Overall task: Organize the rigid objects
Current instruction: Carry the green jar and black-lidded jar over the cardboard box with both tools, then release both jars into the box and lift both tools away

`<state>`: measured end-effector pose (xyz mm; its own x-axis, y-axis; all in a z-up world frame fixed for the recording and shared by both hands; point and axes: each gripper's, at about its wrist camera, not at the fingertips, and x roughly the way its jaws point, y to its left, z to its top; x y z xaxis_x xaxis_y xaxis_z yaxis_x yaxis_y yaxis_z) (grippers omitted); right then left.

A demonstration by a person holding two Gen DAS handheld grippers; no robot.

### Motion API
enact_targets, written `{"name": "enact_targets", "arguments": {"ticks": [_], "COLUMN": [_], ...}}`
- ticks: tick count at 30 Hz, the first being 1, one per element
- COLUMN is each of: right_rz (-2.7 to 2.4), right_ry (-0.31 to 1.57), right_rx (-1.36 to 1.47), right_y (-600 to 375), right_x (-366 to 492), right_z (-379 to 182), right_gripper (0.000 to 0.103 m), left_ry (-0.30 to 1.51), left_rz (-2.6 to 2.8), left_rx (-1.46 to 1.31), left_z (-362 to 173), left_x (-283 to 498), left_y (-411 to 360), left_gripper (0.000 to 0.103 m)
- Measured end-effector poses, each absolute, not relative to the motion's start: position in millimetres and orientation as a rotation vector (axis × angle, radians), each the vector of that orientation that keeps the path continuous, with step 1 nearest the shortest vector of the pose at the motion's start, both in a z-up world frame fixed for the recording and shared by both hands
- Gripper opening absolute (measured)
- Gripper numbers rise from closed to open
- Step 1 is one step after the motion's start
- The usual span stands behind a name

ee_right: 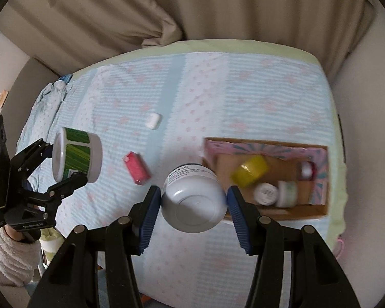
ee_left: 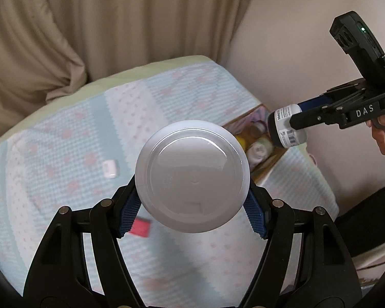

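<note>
On the left, we hold the green-labelled tub (ee_right: 77,157) clamped between the pads of our left hand-held gripper (ee_left: 192,200), lifted clear above the bed (ee_right: 243,89). The white earbud case (ee_right: 152,120) and pink box (ee_right: 137,168) lie loose on the quilt, probably awaiting sorting. Our right hand-held gripper (ee_right: 193,200) is closed on the white jar (ee_right: 193,200), just beside the cardboard box (ee_right: 269,145) that already holds several containers, likely its destination.
</note>
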<state>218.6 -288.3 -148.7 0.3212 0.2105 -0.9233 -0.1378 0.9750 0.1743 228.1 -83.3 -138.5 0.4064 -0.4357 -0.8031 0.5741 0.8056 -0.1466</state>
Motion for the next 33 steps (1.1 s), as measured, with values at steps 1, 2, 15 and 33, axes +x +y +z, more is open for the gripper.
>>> {"name": "enact_targets", "arguments": {"ticks": [1,2,15,33], "right_rz": [0.227,0.225,0.229,0.329], "right_ry": [1.226,1.23,1.327,1.369], "right_rx": [0.071,0.073,0.129,0.202], "right_y": [-300.7,-314.1,-456.5,-483.6], "right_x": [218.6,218.6,253.5,317.8], "right_z": [-149.6,-151.0,-221.8,-324.7], "right_gripper": [0.05,0.05,0.05,0.05], "left_ry": [0.971,0.978,1.132,1.245], "left_rz": [-0.642,-0.643,-0.611,-0.515], "left_rx": [0.158,0.158,0.164,0.24], "left_z": [-141.7,-144.4,-240.0,-329.0], "left_x": [226.2,222.9,234.2,256.8], "left_y": [-99.5,-110.2,-239.0,-266.4], "left_gripper": [0.068,0.068,0.068,0.068]}}
